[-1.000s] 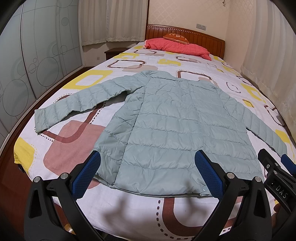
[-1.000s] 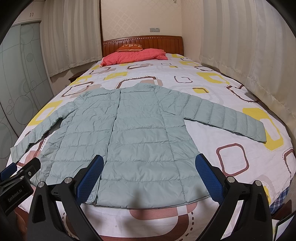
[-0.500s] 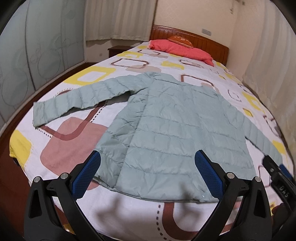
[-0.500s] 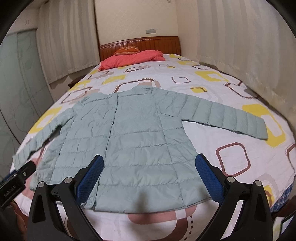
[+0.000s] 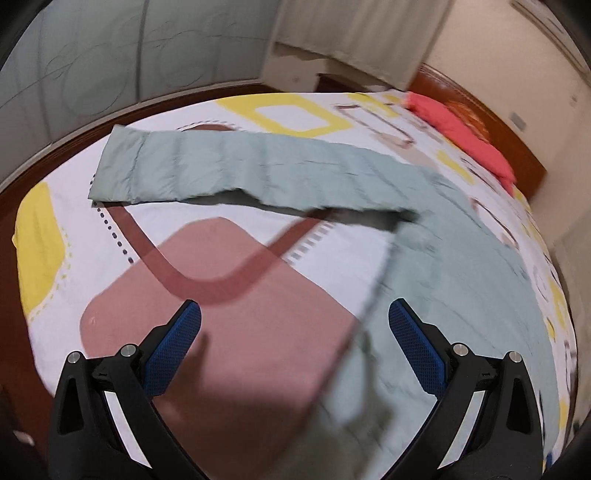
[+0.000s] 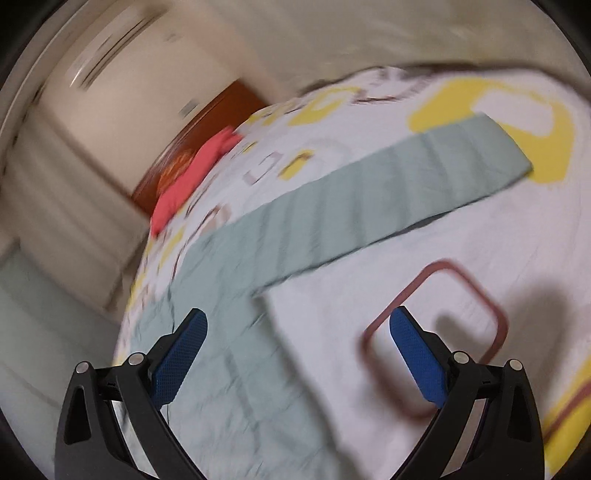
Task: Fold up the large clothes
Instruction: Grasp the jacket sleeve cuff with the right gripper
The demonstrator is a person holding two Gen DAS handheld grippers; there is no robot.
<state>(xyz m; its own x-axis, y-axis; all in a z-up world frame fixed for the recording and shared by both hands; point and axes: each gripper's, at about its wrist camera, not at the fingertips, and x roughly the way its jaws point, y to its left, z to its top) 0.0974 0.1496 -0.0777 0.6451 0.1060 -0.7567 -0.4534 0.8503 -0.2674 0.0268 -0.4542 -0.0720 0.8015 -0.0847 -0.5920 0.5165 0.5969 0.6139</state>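
Note:
A pale green quilted jacket (image 5: 461, 280) lies flat on the bed, sleeves spread out. In the left wrist view its left sleeve (image 5: 229, 170) stretches toward the bed's left edge. My left gripper (image 5: 293, 321) is open and empty above the sheet, just left of the jacket's side hem. In the right wrist view the jacket body (image 6: 229, 332) and right sleeve (image 6: 388, 188) show, blurred. My right gripper (image 6: 297, 325) is open and empty, over the jacket's right side edge below the armpit.
The bed sheet (image 5: 236, 295) is white with yellow, pink and brown shapes. A red pillow (image 5: 461, 129) lies by the wooden headboard (image 5: 517, 144). The bed's wooden left edge (image 5: 55, 147) and a glass wardrobe (image 5: 129, 48) are at the left. A curtain (image 6: 406, 33) hangs at the right.
Both grippers have moved down and outward from the foot of the bed, the left toward the jacket's left side, the right toward its right side. Both views are tilted and blurred. Both stay open.

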